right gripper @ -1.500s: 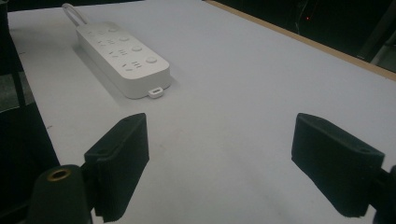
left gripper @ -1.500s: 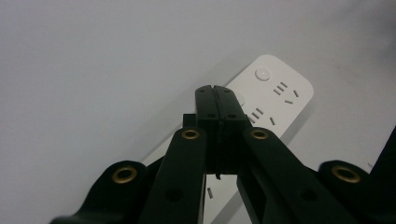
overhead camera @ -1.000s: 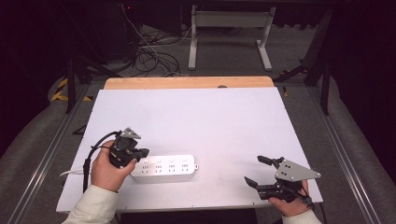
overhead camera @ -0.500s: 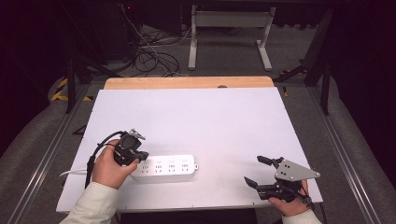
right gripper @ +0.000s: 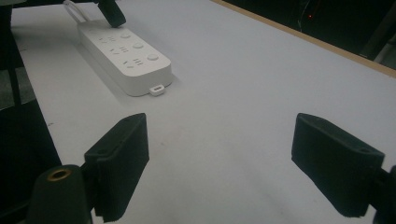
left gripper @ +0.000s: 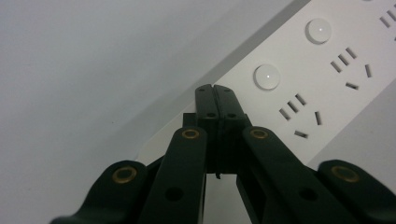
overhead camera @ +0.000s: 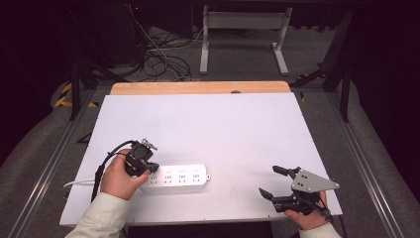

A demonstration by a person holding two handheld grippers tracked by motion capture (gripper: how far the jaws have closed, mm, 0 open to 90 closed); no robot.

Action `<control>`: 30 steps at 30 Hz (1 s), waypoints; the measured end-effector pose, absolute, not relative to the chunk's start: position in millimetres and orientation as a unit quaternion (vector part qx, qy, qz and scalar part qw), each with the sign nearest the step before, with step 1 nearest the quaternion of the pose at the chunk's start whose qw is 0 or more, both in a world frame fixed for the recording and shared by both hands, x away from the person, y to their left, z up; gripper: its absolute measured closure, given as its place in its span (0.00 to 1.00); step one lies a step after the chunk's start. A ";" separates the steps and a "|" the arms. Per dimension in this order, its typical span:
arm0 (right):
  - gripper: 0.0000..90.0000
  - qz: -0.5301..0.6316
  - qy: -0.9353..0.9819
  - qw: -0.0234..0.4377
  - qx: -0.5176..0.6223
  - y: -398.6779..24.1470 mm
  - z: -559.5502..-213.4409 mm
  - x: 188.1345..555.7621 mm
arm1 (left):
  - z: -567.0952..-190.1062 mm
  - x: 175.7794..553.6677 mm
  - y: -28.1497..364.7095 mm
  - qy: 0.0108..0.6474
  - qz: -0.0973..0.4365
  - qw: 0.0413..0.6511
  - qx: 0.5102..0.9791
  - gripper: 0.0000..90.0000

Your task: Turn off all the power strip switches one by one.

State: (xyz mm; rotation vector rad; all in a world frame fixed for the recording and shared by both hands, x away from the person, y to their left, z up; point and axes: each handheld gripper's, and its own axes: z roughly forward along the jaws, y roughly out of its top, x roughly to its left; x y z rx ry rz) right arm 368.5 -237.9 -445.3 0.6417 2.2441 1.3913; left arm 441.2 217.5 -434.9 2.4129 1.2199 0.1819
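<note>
White tabletop carries the power strip near its front edge, where the left gripper, jaws together, poises at a round switch button and may slip, shifting the unbraced strip, while the right gripper rests apart, jaws wide.

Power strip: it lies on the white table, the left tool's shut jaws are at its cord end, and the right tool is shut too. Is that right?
Not quite. The right tool is open: the right gripper view shows its jaws wide apart over the table. The left tool is shut at the power strip.
</note>
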 end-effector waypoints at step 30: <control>0.22 0.499 0.810 0.209 0.228 -237.1 -445.9 367.9 | -436.8 434.3 219.8 0.445 0.101 0.211 0.865 1.00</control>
